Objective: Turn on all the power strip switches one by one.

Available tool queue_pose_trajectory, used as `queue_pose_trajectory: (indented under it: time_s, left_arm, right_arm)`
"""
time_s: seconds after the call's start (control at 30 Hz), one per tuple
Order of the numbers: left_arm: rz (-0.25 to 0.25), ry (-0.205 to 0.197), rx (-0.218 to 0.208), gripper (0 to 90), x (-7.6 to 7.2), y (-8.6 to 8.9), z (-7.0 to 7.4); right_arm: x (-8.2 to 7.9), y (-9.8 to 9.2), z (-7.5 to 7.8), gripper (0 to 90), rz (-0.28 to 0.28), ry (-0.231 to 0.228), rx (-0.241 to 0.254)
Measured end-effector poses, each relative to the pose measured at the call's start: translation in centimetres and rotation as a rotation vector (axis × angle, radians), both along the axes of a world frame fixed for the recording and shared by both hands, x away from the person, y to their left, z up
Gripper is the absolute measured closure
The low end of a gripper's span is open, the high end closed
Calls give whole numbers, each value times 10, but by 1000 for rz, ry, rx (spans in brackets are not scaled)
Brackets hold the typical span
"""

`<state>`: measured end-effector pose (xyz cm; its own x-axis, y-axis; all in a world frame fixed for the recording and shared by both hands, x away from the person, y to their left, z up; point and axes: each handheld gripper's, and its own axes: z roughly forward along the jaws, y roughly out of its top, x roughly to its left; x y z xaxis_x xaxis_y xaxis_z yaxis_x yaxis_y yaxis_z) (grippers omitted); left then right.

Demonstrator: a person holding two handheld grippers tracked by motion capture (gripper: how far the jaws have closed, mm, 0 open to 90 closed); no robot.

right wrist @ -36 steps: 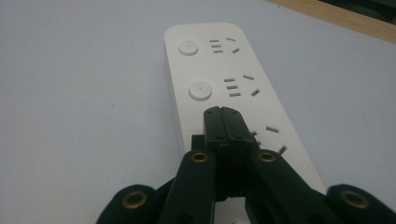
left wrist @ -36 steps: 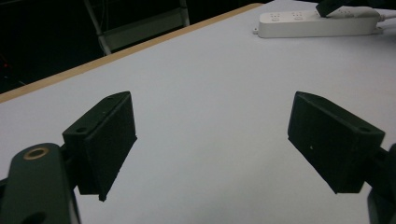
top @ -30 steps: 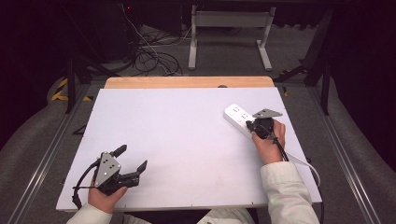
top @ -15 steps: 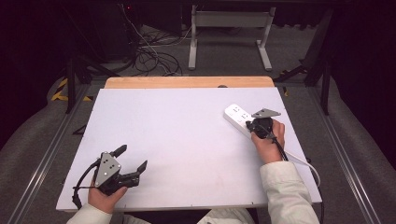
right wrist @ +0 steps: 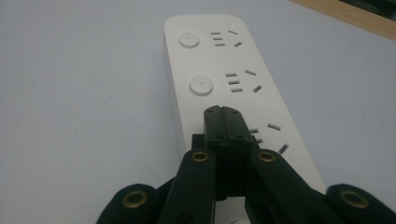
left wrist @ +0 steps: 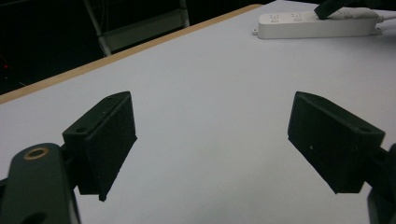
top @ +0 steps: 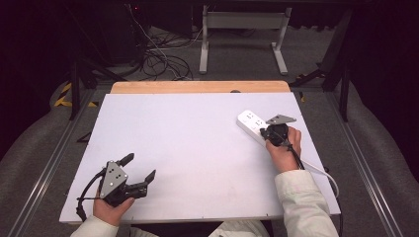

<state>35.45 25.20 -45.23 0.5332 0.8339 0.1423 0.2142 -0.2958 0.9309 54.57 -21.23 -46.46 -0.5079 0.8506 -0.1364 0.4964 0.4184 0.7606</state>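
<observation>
Right gripper view has the right gripper pressed together, its tip on the strip beside a round button, likely closed so it can poke a switch. Left gripper rests spread, far across the table.

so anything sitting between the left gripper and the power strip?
Nothing visible. The left gripper sits open at the near-left of the table; bare white surface runs from it to the power strip at far right, where the shut right gripper rests over it.
</observation>
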Motion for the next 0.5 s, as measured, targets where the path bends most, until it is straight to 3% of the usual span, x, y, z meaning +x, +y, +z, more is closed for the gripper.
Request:
queue_pose_trajectory:
  time_s: [0.5]
  left_arm:
    - [0, 0, -3, 157, 0, 0, 0]
  right_arm:
    - [0, 0, 0, 900, -3, 1, 1]
